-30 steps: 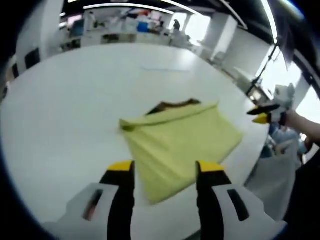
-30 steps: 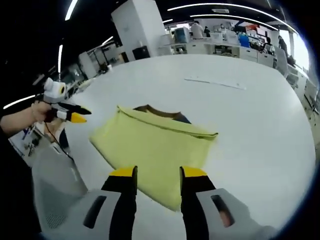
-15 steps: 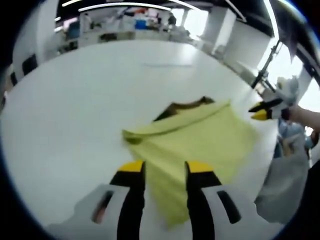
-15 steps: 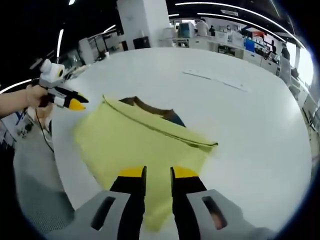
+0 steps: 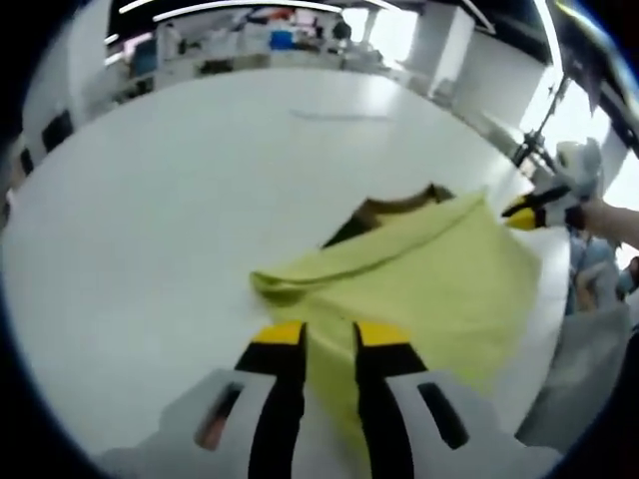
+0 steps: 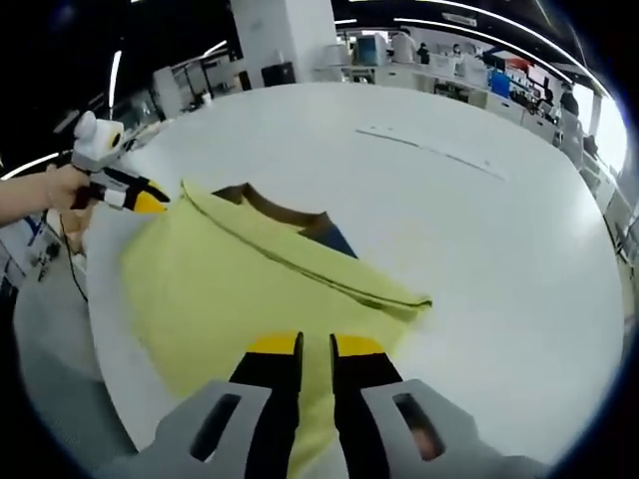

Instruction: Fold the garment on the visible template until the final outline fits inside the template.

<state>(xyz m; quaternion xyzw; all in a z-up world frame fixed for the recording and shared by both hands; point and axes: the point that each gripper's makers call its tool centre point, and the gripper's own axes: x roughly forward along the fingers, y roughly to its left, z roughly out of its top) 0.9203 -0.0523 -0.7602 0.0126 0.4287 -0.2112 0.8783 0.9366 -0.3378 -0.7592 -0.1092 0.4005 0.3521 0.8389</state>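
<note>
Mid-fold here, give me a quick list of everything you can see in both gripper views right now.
Garment: one, yellow-green, folded, lying on the table near its edge; a brown collar band peeks out beyond the far fold.
Table: one, white, under the garment.
Faint line: one, pale grey, on the far part of the table.
Background desks and shelves: blurred, beyond the table.
Left gripper: yellow tips, black jaws nearly closed over the garment's edge.
Right gripper: same colours, jaws nearly closed over the garment.
Hand: holding the left gripper at the garment's far corner.
</note>
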